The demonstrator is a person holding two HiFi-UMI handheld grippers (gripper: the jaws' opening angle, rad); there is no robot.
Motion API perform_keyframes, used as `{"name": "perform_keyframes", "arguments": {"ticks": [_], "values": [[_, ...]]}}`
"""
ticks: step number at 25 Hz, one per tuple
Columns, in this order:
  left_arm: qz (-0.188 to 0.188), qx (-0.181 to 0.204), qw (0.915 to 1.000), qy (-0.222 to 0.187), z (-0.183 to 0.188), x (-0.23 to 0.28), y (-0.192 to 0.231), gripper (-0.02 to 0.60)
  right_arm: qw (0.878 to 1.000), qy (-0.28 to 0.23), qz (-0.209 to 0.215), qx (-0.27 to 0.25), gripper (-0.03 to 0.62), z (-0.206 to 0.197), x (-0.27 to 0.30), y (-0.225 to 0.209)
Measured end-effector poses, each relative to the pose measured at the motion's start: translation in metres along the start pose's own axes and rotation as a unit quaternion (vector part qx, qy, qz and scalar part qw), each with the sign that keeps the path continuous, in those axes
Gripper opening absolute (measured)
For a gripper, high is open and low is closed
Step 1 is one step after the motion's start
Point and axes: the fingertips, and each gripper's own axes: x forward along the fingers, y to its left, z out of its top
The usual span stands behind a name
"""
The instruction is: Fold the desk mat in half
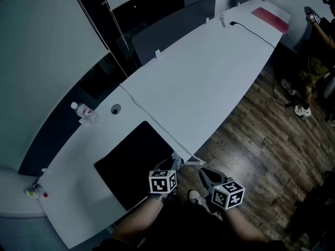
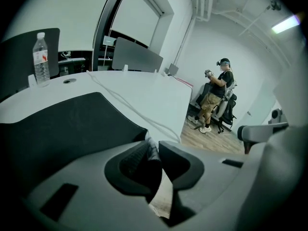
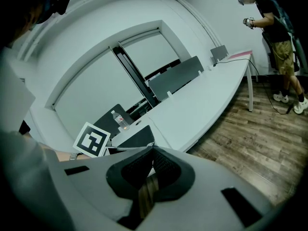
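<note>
Black desk mat (image 1: 133,161) lies flat, unfolded, on the white tabletop (image 1: 209,82). Left tool (image 1: 176,162) sits at the mat corner nearest the front edge, jaws narrowly apart, not clamping. Right tool (image 1: 205,174) is closed, empty, over the floor. Judgement: seat the corner deep between the pads before lifting.
</note>
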Motion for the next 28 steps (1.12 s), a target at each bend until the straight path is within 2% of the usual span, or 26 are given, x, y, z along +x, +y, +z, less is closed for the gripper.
{"name": "perform_keyframes", "arguments": {"ticks": [7, 15, 20, 28], "values": [[-0.002, -0.006, 0.9997, -0.023, 0.001, -0.015, -0.005, 0.097, 1.000, 0.006, 0.016, -0.017, 0.023, -0.001, -0.003, 0.008], [0.013, -0.020, 0.9987, -0.044, -0.011, -0.040, -0.008, 0.094, 0.997, 0.023, 0.045, -0.052, 0.023, -0.005, -0.007, 0.022], [0.042, -0.042, 0.9950, -0.080, -0.012, -0.070, -0.002, 0.009, 0.993, 0.034, 0.083, -0.075, 0.023, -0.010, -0.005, 0.042], [0.090, -0.087, 0.9844, -0.123, -0.034, -0.131, 0.013, 0.006, 0.981, 0.062, 0.151, -0.104, 0.023, -0.028, 0.003, 0.085]]}}
